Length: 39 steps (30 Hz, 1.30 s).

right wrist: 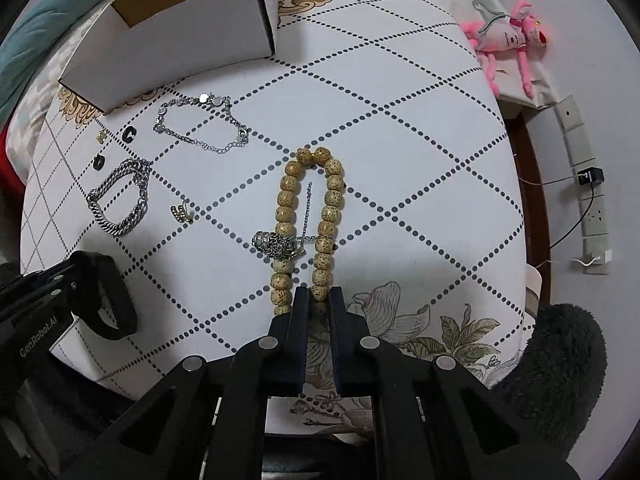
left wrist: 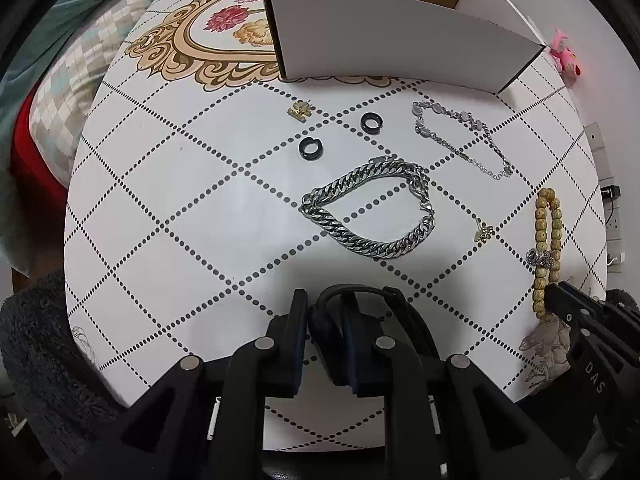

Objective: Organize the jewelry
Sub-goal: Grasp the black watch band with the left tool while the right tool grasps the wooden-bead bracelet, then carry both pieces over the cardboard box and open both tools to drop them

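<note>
My left gripper (left wrist: 325, 300) is shut on a black bangle (left wrist: 356, 294) and holds it above the table's near edge; it also shows in the right wrist view (right wrist: 108, 300). My right gripper (right wrist: 319, 296) is shut on the near end of a tan bead bracelet (right wrist: 308, 216), which lies on the table with a thin silver chain and charm (right wrist: 280, 244) across it. A heavy silver curb chain (left wrist: 372, 208), two black rings (left wrist: 370, 122) (left wrist: 311, 148), a fine silver bracelet (left wrist: 460, 136) and two small gold charms (left wrist: 299, 110) (left wrist: 483, 234) lie on the table.
An open white cardboard box (left wrist: 400, 40) stands at the far side of the round patterned table (left wrist: 180, 220). A pink plush toy (right wrist: 508, 40) and a power strip with cables (right wrist: 592, 208) lie beyond the table at the right. Bedding is at the left.
</note>
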### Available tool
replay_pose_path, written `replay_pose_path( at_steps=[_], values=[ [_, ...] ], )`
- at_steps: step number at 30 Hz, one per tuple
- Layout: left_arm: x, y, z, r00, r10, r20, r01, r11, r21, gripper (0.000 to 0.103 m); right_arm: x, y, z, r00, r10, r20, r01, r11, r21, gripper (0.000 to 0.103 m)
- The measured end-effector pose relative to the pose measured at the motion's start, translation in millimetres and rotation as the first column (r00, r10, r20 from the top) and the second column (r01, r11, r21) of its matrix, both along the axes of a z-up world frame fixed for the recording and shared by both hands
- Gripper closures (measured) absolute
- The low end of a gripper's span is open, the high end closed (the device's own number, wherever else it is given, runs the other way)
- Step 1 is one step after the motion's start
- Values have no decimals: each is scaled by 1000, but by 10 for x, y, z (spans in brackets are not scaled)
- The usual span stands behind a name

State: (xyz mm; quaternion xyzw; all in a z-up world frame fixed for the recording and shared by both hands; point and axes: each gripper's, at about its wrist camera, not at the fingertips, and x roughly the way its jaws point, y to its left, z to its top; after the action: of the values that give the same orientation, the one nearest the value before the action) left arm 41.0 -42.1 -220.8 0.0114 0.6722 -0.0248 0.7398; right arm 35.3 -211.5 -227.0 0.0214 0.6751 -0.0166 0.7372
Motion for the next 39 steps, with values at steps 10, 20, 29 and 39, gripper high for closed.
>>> replay_pose_path(
  at_steps=[10, 20, 29, 39],
  values=[
    [153, 92, -24, 1000, 11, 8, -11, 1000, -22, 92, 53, 53, 17, 1000, -3, 15, 3, 1000, -13, 93],
    [77, 254, 430, 999, -1, 53, 4, 997, -75, 94, 108, 24, 376, 994, -36, 108, 26, 995, 96, 94],
    [365, 305, 1082, 985, 19, 172, 8, 988, -157, 94, 328, -50, 1067, 974, -69, 214, 8, 961, 276, 94],
    [1267, 226, 1392, 964, 16, 266, 31, 985, -170, 94, 1028, 178, 1853, 927, 0, 374, -123, 944, 306, 94]
  ],
)
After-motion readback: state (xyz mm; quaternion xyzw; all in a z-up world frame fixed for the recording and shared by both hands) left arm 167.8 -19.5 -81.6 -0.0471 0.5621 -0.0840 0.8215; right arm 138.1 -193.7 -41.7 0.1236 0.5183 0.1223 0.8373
